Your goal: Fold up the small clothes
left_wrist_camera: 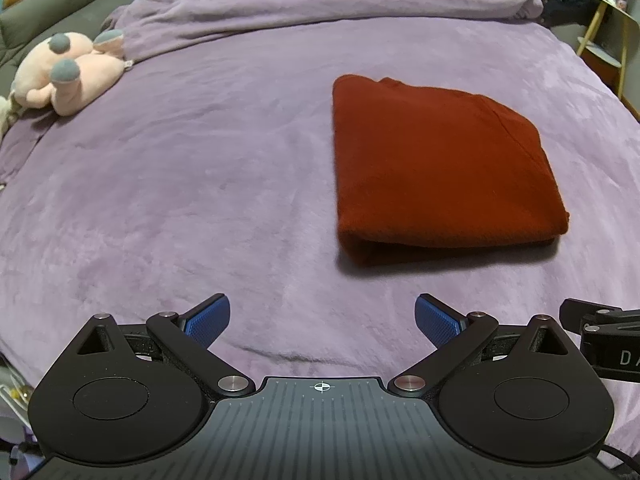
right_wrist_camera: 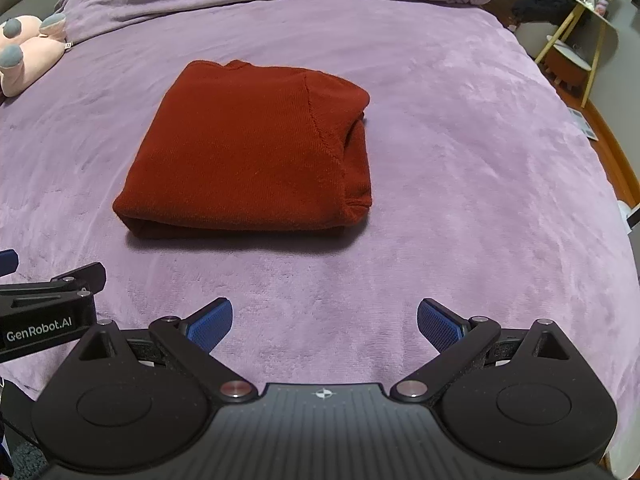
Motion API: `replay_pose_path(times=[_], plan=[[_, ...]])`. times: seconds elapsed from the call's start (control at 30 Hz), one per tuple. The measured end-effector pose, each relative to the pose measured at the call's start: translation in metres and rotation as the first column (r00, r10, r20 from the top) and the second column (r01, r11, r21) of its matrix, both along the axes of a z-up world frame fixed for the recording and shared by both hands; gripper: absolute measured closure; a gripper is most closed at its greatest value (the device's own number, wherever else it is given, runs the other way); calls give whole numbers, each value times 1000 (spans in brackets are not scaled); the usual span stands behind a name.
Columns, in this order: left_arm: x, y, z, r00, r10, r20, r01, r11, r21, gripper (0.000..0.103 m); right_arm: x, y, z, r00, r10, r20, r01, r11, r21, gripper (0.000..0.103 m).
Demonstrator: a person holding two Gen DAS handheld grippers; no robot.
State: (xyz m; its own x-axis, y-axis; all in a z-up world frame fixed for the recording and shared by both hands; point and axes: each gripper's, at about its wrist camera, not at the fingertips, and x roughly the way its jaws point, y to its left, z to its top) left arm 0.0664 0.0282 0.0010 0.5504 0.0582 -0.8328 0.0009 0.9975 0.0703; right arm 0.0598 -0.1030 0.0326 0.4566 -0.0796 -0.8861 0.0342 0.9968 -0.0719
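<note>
**Folded red garment on the bed, both claws spread and empty**

While I hold both claws low over the near edge, the biggest thing before me is the purple blanket (left_wrist_camera: 200,200) that covers the whole bed, smooth in the middle and bunched into a long ridge along the far side. On it lies the red garment (right_wrist_camera: 248,152), folded into a thick, roughly square bundle, flat on the blanket, with its layered edge facing me and a seam running down its right part. It sits ahead and to the right of my left claw (left_wrist_camera: 322,322) and ahead and a little to the left of my right claw (right_wrist_camera: 324,324). Only bare blanket lies between the garment and either claw.

At the far left edge of the bed a pink plush toy (left_wrist_camera: 68,72) with grey tips rests on the blanket, well apart from the garment. Off the bed to the far right stands a small yellow-legged side table (right_wrist_camera: 576,36) with some dark cloth heaped beside it.

My left claw's blue pads (left_wrist_camera: 208,320) stand wide apart, gripping nothing. My right claw's pads (right_wrist_camera: 210,324) are likewise spread wide, gripping nothing. The two claws sit side by side, each showing at the edge of the other's view.
</note>
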Motion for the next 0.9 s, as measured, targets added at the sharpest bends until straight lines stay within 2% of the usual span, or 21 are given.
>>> replay_pose_path(times=[0.9], plan=[[2, -2, -3, 1000, -13, -19, 13, 1000, -10, 1, 0, -3, 1, 1000, -10, 4, 10, 1000, 3, 4]])
